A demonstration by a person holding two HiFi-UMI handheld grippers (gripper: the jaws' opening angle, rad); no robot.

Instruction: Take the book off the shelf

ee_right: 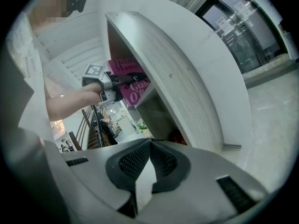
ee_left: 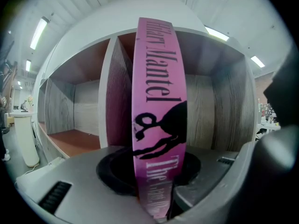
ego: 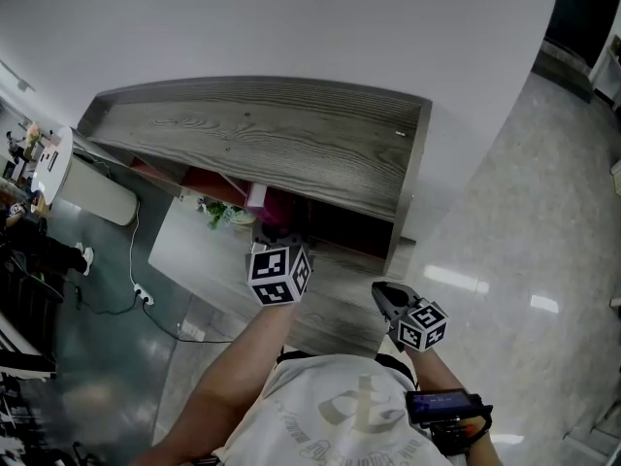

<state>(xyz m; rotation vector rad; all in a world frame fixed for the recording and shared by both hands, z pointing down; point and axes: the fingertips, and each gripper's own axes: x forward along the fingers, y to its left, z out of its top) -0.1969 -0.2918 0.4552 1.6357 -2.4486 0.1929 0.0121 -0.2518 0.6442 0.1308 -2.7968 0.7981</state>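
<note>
The left gripper view fills with the pink spine of the book (ee_left: 156, 101), which stands upright between that gripper's jaws; the jaws are closed narrowly on its lower end, and black lettering and a black figure run down the spine. Behind it this view alone shows the inside of the shelf (ee_left: 224, 106): a grey wood-grain upright divider (ee_left: 117, 92) just left of the book, a compartment with a reddish-brown floor (ee_left: 70, 141) on the far side of the divider, and a wood-grain back wall behind the book. The right gripper view shows what the other cannot: from the side, the left gripper (ee_right: 110, 85) holds the book at the open front of the shelf's upper compartment, under the top board. It also shows the right gripper (ee_right: 149, 146) with its finger pads together at the tips and nothing between them. From the head view, the shelf's top board hides most of the book, leaving only a pink edge below the board, and the right gripper hangs well apart from the shelf opening. A small green plant (ego: 218, 210) stands beside the shelf. Something red lies low in the shelf in the right gripper view, perhaps another book.
</note>
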